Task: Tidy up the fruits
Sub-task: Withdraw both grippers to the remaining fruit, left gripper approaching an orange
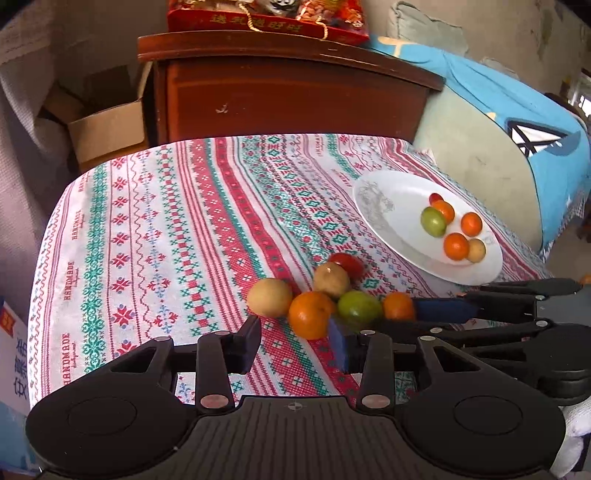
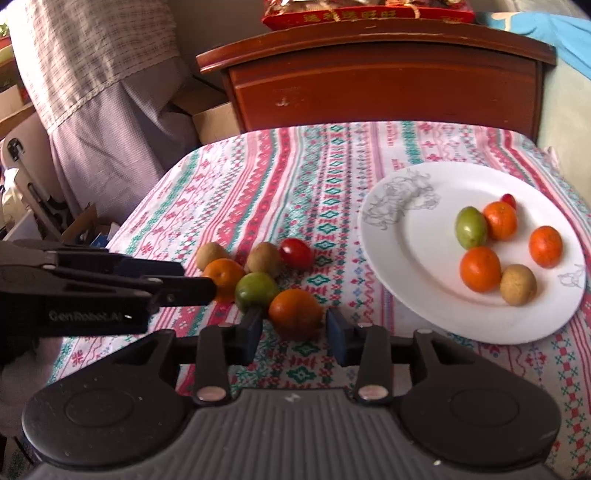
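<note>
A cluster of loose fruit lies on the patterned tablecloth: two oranges, a green fruit [image 1: 359, 305], two yellow-brown fruits and a red tomato [image 1: 347, 264]. My left gripper [image 1: 295, 338] is open, its fingers on either side of the near orange [image 1: 311, 314]. My right gripper [image 2: 294, 326] is open around another orange [image 2: 295, 313], not closed on it; it shows from the side in the left wrist view [image 1: 443, 312]. A white plate [image 2: 406, 258] at the right holds several fruits: oranges, a green fruit, a yellow-brown one and a small red one.
A dark wooden cabinet [image 1: 288, 92] stands behind the table with a red gift box [image 1: 266, 16] on top. A cardboard box [image 1: 107, 129] is on the floor at the left. A blue-covered bed [image 1: 517, 122] lies to the right.
</note>
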`<state>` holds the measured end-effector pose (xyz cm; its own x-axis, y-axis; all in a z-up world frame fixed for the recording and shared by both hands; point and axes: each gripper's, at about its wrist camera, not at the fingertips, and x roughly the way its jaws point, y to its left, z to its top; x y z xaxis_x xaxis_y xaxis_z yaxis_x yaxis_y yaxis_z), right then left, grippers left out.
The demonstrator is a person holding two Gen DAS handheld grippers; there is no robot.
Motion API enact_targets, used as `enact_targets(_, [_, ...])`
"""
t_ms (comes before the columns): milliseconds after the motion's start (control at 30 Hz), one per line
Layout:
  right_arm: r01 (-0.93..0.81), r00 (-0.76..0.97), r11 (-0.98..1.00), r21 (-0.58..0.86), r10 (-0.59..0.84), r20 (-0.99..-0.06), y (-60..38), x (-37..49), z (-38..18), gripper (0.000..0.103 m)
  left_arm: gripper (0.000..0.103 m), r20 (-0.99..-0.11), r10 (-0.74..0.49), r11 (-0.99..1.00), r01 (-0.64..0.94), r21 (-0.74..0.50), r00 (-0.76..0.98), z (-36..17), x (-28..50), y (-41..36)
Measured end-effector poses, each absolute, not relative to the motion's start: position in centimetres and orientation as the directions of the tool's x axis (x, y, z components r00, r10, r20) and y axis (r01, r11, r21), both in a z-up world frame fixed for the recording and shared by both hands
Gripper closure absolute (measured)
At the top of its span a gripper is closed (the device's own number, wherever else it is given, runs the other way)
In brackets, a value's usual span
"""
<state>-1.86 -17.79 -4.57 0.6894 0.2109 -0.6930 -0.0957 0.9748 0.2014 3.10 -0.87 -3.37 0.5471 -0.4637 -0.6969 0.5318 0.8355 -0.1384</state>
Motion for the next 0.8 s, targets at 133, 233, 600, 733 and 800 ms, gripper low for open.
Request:
enact_targets(133, [-0.085, 0.683, 0.973, 0.213, 0.212, -0.699, -18.1, -2.0, -4.3, 0.072, 0.064, -0.695, -0.456, 0.832, 0.544, -0.111, 0.555, -3.5, 2.9, -1.4])
enact_targets(233, [-0.065, 0.689, 0.977, 0.205, 0.193, -0.698, -18.5, -2.1, -4.0, 0.072, 0.064, -0.69, -0.459, 0.819, 0.568, -0.083, 0.56, -3.8, 2.8, -2.0])
enact_targets(600, [-0.046, 0.683, 0.976, 0.215, 0.188, -0.706, -19.0, -2.5, -4.0, 0.072, 0.063, -0.684, -0.43, 0.802, 0.598, 0.01, 0.589, -4.7, 2.4, -3.2])
enact_targets(733, [-0.036, 0.678, 0.975, 0.218, 0.184, -0.711, -19.0, -2.5, -4.2, 0.072, 0.069, -0.684, -0.431, 0.798, 0.602, 0.014, 0.588, -4.8, 2.4, -3.2])
enact_targets(800, [-0.036, 0.678, 0.975, 0.218, 0.184, -0.711, -19.0, -2.5, -4.2, 0.072, 0.074, -0.682, -0.433, 0.798, 0.603, 0.013, 0.589, -4.8, 2.4, -3.2])
